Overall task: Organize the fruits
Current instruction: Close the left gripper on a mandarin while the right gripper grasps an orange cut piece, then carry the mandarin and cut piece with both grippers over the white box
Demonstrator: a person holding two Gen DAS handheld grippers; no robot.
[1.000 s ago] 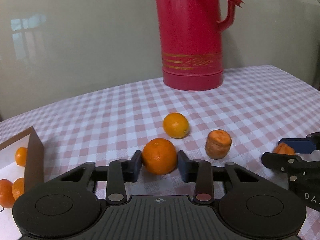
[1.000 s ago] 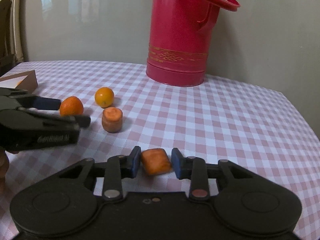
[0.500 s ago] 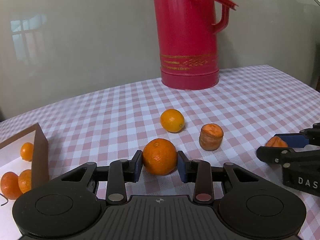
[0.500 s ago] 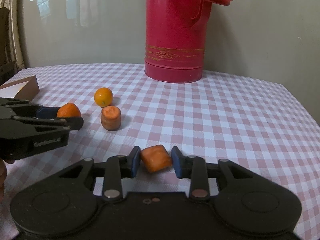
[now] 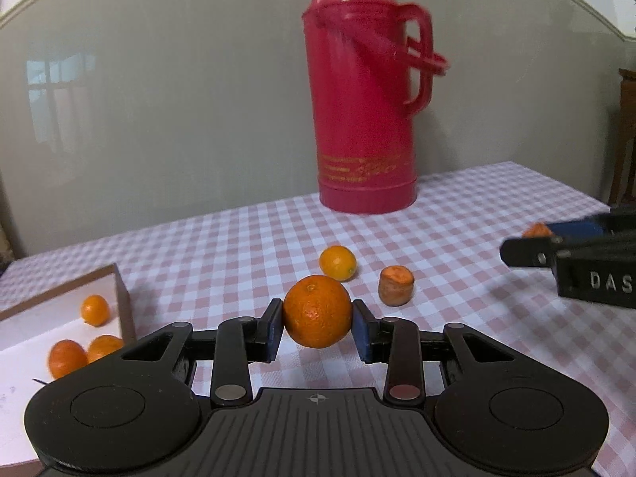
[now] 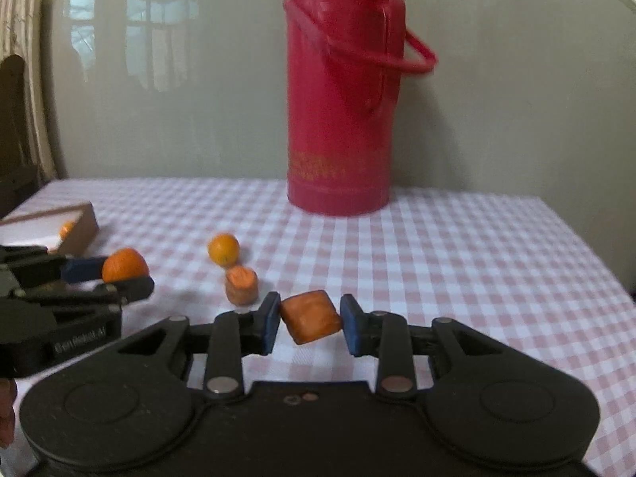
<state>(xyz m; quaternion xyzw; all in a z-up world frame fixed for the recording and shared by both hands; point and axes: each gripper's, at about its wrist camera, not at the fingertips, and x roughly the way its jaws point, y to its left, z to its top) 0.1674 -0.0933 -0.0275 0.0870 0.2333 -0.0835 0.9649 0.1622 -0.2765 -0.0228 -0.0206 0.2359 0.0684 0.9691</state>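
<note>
Gripping an orange right of the box, the left gripper risked it rolling free; the right gripper pinched a tilted carrot chunk.

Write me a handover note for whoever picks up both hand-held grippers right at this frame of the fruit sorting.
Left hand-held gripper: shut on the orange, held above the checked tablecloth.
Right hand-held gripper: shut on a squarish orange-brown chunk, also off the table.
The box sits to the left, with three small oranges inside.
Done: those three are boxed and two pieces are gripped.
Left: place both held pieces, then collect the small orange and the cut stump-shaped piece from the cloth in front of the red flask.
</note>
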